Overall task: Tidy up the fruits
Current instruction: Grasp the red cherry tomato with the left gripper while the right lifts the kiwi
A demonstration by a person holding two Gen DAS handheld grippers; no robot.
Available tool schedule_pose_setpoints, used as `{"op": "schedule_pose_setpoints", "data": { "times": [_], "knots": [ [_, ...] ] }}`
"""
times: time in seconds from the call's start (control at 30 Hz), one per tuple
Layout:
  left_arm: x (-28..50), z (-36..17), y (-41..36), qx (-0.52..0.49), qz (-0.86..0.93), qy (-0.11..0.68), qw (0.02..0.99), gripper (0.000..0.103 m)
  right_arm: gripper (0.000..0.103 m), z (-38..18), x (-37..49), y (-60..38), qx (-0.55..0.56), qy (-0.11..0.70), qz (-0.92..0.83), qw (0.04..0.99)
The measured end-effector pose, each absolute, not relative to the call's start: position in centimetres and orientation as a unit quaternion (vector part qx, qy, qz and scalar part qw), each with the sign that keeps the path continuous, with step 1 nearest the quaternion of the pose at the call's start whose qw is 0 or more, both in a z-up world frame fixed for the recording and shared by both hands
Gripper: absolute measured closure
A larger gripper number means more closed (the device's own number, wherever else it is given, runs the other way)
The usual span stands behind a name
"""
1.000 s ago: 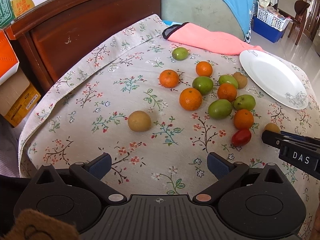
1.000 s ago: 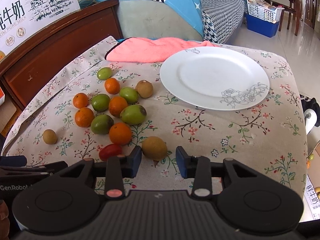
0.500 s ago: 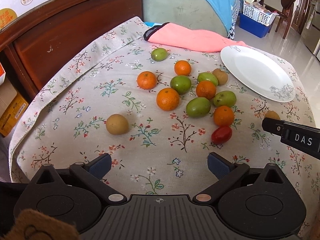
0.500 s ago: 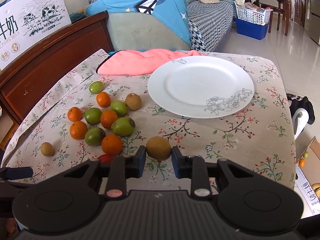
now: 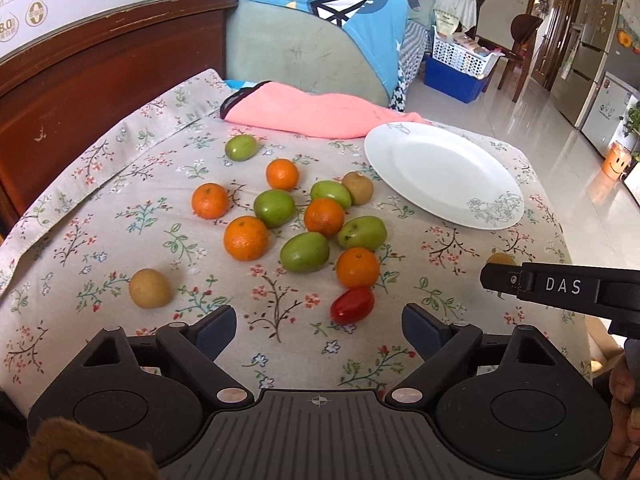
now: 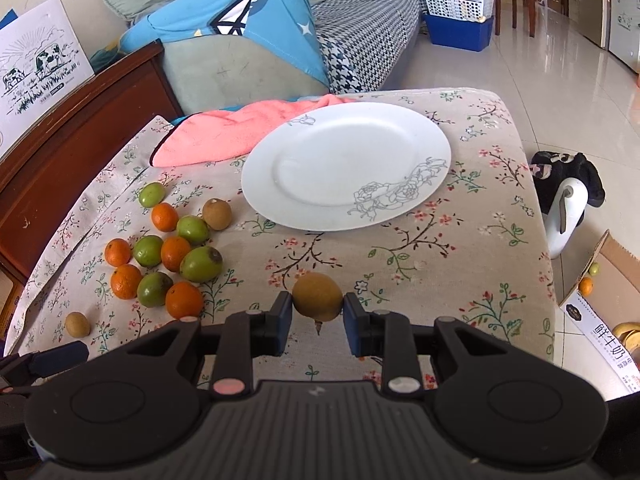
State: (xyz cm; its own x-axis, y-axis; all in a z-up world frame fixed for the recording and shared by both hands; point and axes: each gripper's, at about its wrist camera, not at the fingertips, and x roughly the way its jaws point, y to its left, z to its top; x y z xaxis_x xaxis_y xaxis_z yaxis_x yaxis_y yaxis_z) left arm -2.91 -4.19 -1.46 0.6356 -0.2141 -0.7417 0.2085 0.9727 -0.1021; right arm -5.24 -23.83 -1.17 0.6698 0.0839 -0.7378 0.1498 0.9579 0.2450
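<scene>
My right gripper (image 6: 317, 312) is shut on a round brown fruit (image 6: 317, 297) and holds it just above the flowered cloth, short of the white plate (image 6: 304, 168), which holds nothing. Several oranges and green fruits (image 6: 172, 256) lie in a cluster to the left, with another brown fruit (image 6: 217, 213) by the plate. My left gripper (image 5: 319, 326) is open and empty above the cloth, near a red tomato (image 5: 352, 305) and a lone brown fruit (image 5: 150, 288). The plate also shows in the left wrist view (image 5: 436, 168), as does the right gripper's finger (image 5: 560, 286).
A pink towel (image 6: 224, 136) lies behind the plate at the table's back edge. A dark wooden bed frame (image 5: 80, 92) stands left, a sofa (image 6: 360, 28) with a blue cushion behind. A cardboard box (image 6: 600, 312) and a plush toy (image 6: 568, 176) sit on the floor right.
My right gripper closed on the brown fruit and lifted it off the cloth toward the plate. My left gripper drew back a little and stayed open.
</scene>
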Motion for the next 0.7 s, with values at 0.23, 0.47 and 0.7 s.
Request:
{"op": "schedule_pose_setpoints", "data": {
  "times": [0.23,0.47,0.7],
  "knots": [
    [-2.0,-2.5,-5.4,0.001,-0.125,0.412,0.903,0.044,0.075,-1.1,-5.4,-24.2,0.149,0.407,-0.021,0.901],
    [-2.0,-3.3,-5.7,-0.001,-0.138,0.41,0.901,0.074,0.075,-1.0,-5.4,-24.1,0.151,0.408,-0.019,0.9],
    [-2.1,-2.9,-5.3,-0.024,-0.147,0.403,0.903,0.079,0.075,-0.8,-5.5,-24.2,0.152,0.406,-0.019,0.901]
  ]
}}
